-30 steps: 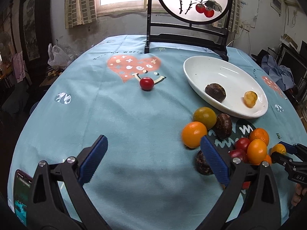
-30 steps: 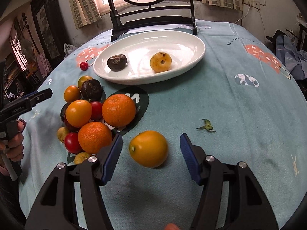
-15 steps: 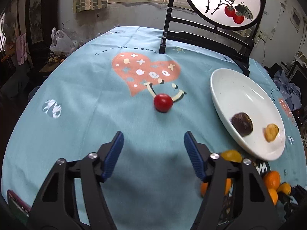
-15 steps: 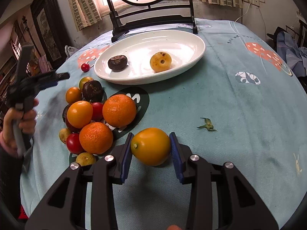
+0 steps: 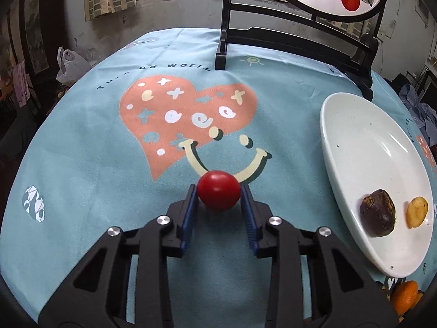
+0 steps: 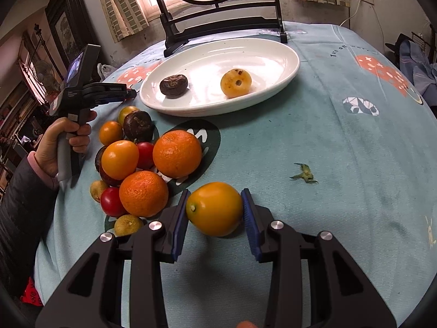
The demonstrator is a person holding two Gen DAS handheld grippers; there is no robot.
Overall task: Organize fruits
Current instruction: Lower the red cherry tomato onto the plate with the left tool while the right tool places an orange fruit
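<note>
On the pale blue printed tablecloth [image 6: 341, 147], the white oval ceramic plate [image 6: 270, 54] held two pieces of fruit: a dark brown wrinkled fruit [image 6: 173, 84] and a small yellow fruit with brown spots [image 6: 236, 82], lying apart from each other near the plate's middle. The left wrist view showed the same plate [image 5: 363, 147] at the right, with the dark fruit [image 5: 378, 212] and the yellow one [image 5: 417, 211] near its lower end.

The left gripper [image 5: 219, 194] was closed on a small round red tomato [image 5: 219, 190], its blue-padded fingers [image 5: 189, 213] pressing both sides of the tomato just below the smiley mouth printed beside the salmon-pink heart [image 5: 188, 117]. The right gripper [image 6: 215, 207] was clamped on a smooth orange-yellow oval fruit [image 6: 215, 208], both blue pads touching it; whether the fruit rested on the cloth or was lifted could not be told.

Just left of the held fruit lay a heap of loose fruit: two rough-skinned oranges [image 6: 177, 153], a smooth orange tomato [image 6: 119, 159], red tomatoes [image 6: 112, 201], small yellow-green fruits [image 6: 127, 225] and dark brown ones [image 6: 138, 125]. A small green stem scrap [image 6: 303, 174] lay alone to the right.

Seen from the right wrist, the person's left hand [image 6: 64, 142] gripped the left tool's handle upright at the table's left edge, its nose pointing toward the plate. A black wooden screen stand [image 6: 224, 22] stood behind the plate.
</note>
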